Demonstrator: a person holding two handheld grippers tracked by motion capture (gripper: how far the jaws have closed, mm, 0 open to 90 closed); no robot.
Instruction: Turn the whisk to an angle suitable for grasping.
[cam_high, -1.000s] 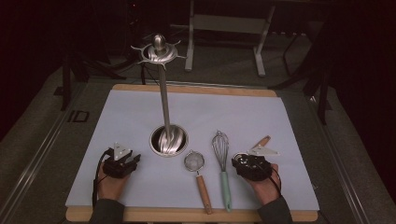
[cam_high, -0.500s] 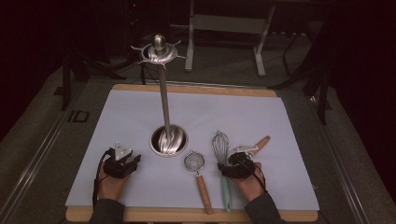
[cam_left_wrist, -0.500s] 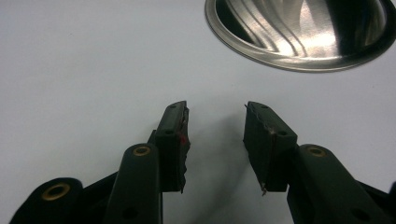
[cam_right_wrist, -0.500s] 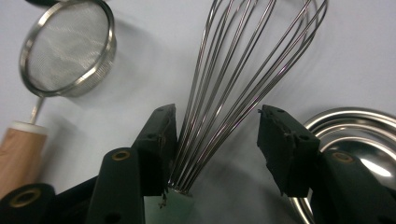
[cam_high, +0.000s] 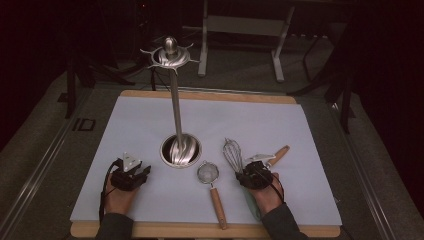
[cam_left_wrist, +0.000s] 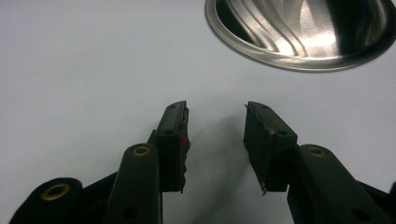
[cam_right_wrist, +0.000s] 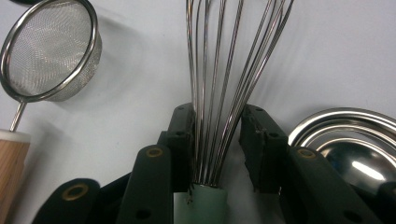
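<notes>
- Clearly the biggest piece is the utensil stand (cam_high: 176, 110), a tall steel pole rising from a round dished base (cam_high: 181, 150) near the middle of the white mat (cam_high: 150, 125); nothing hangs from the hooks at its crown (cam_high: 170, 54), and the base holds nothing.
- Next, the whisk (cam_high: 233, 155) lies toward the mat's near right corner, wires pointing to the far edge, pale green handle (cam_right_wrist: 201, 203) toward the person. I judge it light, with springy wires that flex under pressure and a stiff, smooth handle; the sound hold is at the neck, where wires meet handle.
- Just left of it lies a small mesh strainer (cam_high: 207, 173) with a wooden handle, its bowl bare.
- A metal ladle (cam_right_wrist: 348, 140) with a wooden handle (cam_high: 279, 155) lies just right of the whisk, its bowl bare.
- The right gripper (cam_right_wrist: 217, 140) has just been closing; its jaws straddle the wire bundle at the neck, gaps visible either side, not yet pinching.
- The left gripper (cam_left_wrist: 215, 135) rests near the near left corner, jaws spread on nothing.
</notes>
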